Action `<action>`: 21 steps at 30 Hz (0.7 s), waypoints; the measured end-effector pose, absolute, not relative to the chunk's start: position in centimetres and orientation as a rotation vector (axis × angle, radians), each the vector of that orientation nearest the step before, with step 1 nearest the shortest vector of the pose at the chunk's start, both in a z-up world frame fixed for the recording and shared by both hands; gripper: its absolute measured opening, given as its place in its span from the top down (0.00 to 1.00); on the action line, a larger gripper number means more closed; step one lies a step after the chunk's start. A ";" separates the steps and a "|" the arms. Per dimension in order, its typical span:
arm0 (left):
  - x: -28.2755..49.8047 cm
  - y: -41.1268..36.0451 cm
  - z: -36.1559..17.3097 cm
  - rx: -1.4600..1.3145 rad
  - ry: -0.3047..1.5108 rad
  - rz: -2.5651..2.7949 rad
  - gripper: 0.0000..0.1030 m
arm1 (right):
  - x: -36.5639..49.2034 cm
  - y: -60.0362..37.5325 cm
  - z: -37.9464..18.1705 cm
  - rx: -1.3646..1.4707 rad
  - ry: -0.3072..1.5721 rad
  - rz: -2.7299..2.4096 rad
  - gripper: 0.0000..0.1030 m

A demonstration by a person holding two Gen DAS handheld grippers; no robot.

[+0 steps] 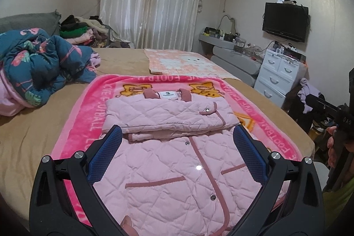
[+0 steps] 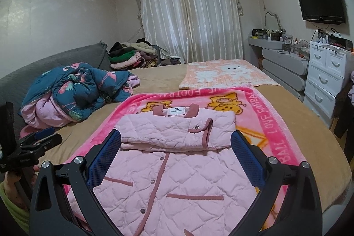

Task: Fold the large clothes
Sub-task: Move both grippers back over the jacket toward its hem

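Note:
A pink quilted jacket with dusty-rose trim and snap buttons lies front-up on a pink cartoon blanket on the bed. Both sleeves are folded across its chest, below the collar and label. My left gripper hovers over the jacket's lower half, open, blue pads wide apart, nothing between them. In the right wrist view the same jacket fills the foreground, and my right gripper is also open and empty above it. The left gripper shows at the left edge there, held by a hand.
A crumpled blue floral quilt lies on the bed's left. A peach bunny blanket is spread beyond the pink one. A clothes pile, curtain, white drawers and wall TV ring the tan bed.

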State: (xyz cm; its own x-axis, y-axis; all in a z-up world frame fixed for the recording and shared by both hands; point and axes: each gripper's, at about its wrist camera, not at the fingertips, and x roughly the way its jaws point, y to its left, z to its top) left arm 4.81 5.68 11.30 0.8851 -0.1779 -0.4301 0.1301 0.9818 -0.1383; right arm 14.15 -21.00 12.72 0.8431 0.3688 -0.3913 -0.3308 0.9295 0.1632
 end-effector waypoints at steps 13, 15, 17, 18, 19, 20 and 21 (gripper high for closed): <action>3.4 4.6 9.2 -0.106 0.511 -0.141 0.09 | 13.1 -23.8 10.2 0.109 0.474 0.355 0.04; 3.4 4.8 8.6 -0.116 0.522 -0.133 0.09 | 13.1 -23.9 9.6 0.104 0.487 0.353 0.04; 3.4 5.1 7.8 -0.120 0.541 -0.122 0.09 | 13.1 -24.2 9.1 0.102 0.498 0.349 0.04; 3.4 5.2 7.5 -0.120 0.551 -0.115 0.09 | 13.1 -24.2 8.9 0.103 0.503 0.350 0.04; 3.3 5.4 7.2 -0.119 0.557 -0.108 0.09 | 13.1 -24.3 8.6 0.103 0.506 0.351 0.04; 3.3 5.5 7.0 -0.119 0.563 -0.101 0.09 | 13.1 -24.5 8.4 0.102 0.510 0.350 0.04; 3.2 5.5 6.8 -0.119 0.566 -0.098 0.09 | 13.1 -24.5 8.1 0.101 0.516 0.347 0.04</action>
State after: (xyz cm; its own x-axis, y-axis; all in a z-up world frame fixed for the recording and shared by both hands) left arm 3.24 5.54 6.80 0.8395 -0.1250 -0.5287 0.0594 0.9885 -0.1393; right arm 13.14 -24.54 8.12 0.8127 0.3501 -0.4658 -0.2995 0.9367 0.1814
